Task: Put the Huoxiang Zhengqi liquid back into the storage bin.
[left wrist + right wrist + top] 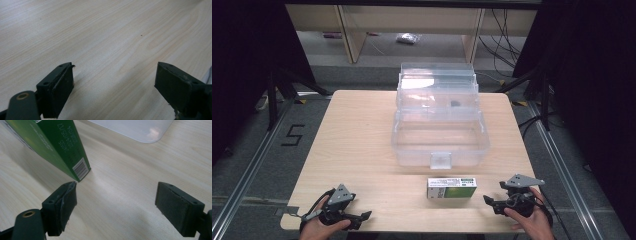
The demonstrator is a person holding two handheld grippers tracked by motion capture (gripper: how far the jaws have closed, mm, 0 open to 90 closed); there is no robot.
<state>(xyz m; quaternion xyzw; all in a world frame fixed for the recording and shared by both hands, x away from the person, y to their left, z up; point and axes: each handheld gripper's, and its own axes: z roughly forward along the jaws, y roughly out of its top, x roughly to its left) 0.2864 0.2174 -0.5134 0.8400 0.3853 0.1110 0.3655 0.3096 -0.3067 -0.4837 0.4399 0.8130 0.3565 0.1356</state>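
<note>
The small green-and-white rectangular cardboard box (451, 188) lay flat on the pale wooden table (357, 140), close to the near edge and a little right of centre. Its top face was mostly green with a white band along the far side and small print too fine to read from above. In the right gripper view the box (53, 145) showed a dark green side panel printed with white digits and a white barcode patch at its lower corner, that corner resting on the tabletop just beyond the left jaw.

Just beyond the box sat the clear plastic storage bin (440, 135), with a small clear latch tab at the middle of its near wall. Its hinged transparent lid (437, 82) stood thrown back on the far side. The near tub looked bare inside. One small dark object (455, 104) showed through the plastic toward the far side, too small to identify, and whether it lay in the bin or behind it I couldn't tell.

The right gripper (494, 204) rested near the table's near right corner, to the right of the box and apart from it, jaws spread wide with only tabletop between them. The left gripper (362, 217) sat at the near left corner, well apart from the box, jaws likewise standing wide over bare wood.
</note>
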